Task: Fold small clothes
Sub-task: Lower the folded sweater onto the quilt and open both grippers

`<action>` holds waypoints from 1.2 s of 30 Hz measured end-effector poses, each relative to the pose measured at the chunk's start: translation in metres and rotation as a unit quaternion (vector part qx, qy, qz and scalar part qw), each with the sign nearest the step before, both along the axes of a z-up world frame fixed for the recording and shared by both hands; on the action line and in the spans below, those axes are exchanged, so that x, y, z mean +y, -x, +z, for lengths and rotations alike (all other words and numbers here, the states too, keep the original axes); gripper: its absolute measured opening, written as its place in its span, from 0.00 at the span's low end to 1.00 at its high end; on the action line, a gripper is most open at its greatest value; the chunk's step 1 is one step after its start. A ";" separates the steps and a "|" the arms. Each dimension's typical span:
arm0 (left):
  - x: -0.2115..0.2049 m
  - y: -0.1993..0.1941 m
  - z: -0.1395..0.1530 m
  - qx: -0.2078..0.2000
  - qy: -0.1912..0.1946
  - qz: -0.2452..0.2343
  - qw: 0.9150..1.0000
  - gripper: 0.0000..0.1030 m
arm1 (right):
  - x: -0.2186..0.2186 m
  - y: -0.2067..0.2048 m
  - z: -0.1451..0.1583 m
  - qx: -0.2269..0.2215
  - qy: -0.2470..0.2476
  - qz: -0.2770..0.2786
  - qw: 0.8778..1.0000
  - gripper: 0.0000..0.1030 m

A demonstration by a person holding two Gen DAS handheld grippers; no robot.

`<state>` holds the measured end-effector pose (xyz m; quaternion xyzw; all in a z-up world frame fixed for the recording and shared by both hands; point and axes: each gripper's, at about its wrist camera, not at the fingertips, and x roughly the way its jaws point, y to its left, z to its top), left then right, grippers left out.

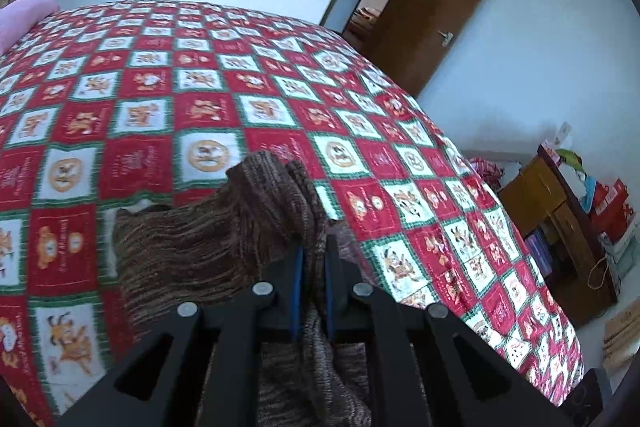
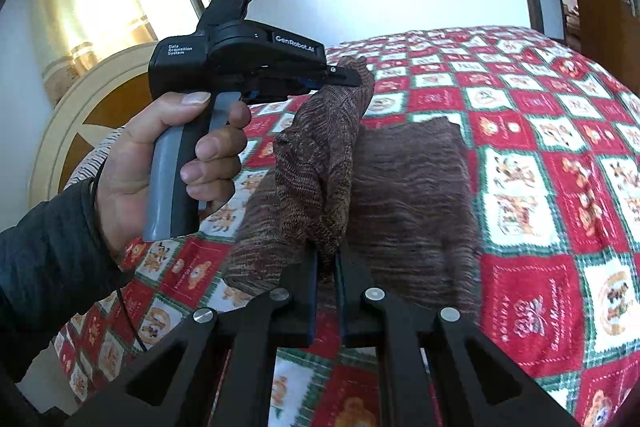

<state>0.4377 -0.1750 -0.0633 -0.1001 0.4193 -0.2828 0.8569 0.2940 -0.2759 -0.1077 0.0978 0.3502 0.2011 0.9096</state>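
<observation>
Brown knit garment point(image 2: 400, 187): a small marled piece, partly flat on the red, white and green patchwork quilt point(image 2: 540, 155), partly lifted off it.
Left gripper point(image 1: 313, 287): blue-padded jaws pinched together on a bunched fold of the knit; in the right wrist view the same gripper point(image 2: 344, 75) sits higher and farther up the bed, with a hand point(image 2: 160, 163) round its grey grip.
Right gripper point(image 2: 326, 291): jaws likewise clamped on the knit, at the near end of the raised edge.
Raised edge: a twisted ridge of cloth running between the two grips, roughly from the viewer's near side toward the far side of the bed.
Flat part: it lies to the right of that ridge in the right wrist view, spread out with a far corner pointing away.
Deciding relation: the flat panel lies sideways from the held edge, so the fold probably calls for carrying both grips together across it, ridge kept parallel.
Risk: uneven travel would likely skew the fold.
</observation>
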 end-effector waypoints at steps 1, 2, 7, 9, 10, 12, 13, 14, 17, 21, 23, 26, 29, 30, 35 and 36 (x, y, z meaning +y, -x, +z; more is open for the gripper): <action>-0.008 0.000 -0.001 -0.001 -0.005 -0.005 1.000 0.09 | -0.004 0.000 -0.002 0.004 -0.001 -0.004 1.000 0.07; -0.014 0.001 -0.003 -0.002 -0.008 -0.010 1.000 0.09 | -0.009 0.000 -0.005 0.008 -0.002 -0.008 1.000 0.07; -0.043 -0.001 -0.011 -0.003 -0.027 -0.030 0.999 0.09 | -0.033 -0.002 -0.019 0.031 -0.014 -0.031 0.999 0.07; -0.053 -0.003 -0.016 -0.002 -0.037 -0.034 0.999 0.09 | -0.043 -0.003 -0.025 0.041 -0.027 -0.040 0.998 0.07; -0.056 -0.003 -0.018 0.000 -0.038 -0.035 0.999 0.09 | -0.046 -0.003 -0.028 0.045 -0.031 -0.043 0.998 0.07; -0.063 -0.004 -0.023 0.002 -0.043 -0.035 0.998 0.09 | -0.053 -0.005 -0.032 0.054 -0.039 -0.048 0.997 0.06; -0.067 -0.005 -0.026 0.002 -0.049 -0.036 0.998 0.09 | -0.055 -0.005 -0.034 0.058 -0.042 -0.049 0.996 0.06; -0.070 -0.005 -0.028 0.000 -0.054 -0.038 0.998 0.09 | -0.057 -0.006 -0.037 0.063 -0.044 -0.051 0.996 0.06; -0.080 -0.003 -0.037 0.005 -0.092 -0.030 0.995 0.12 | -0.064 -0.006 -0.046 0.081 -0.055 -0.057 0.994 0.06; -0.067 0.012 -0.033 -0.005 -0.091 -0.018 0.996 0.48 | -0.074 -0.004 -0.060 0.114 -0.083 -0.053 0.989 0.06; -0.048 0.030 -0.029 -0.023 -0.097 -0.007 0.995 0.67 | -0.078 -0.003 -0.063 0.120 -0.092 -0.055 0.987 0.06; -0.023 0.052 -0.031 -0.050 -0.117 0.000 0.992 0.71 | -0.081 -0.001 -0.064 0.122 -0.097 -0.053 0.986 0.06; 0.002 0.072 -0.050 -0.069 -0.191 0.020 0.979 0.72 | -0.075 0.002 -0.063 0.117 -0.083 -0.040 0.989 0.06; 0.009 0.077 -0.059 -0.072 -0.221 0.027 0.972 0.72 | -0.074 0.004 -0.063 0.115 -0.080 -0.035 0.989 0.06; 0.049 0.097 -0.077 -0.079 -0.208 0.039 0.974 0.86 | -0.075 0.016 -0.060 0.086 -0.061 -0.048 0.993 0.07; 0.053 0.097 -0.077 -0.073 -0.197 0.041 0.977 0.87 | -0.075 0.021 -0.055 0.069 -0.043 -0.061 0.995 0.08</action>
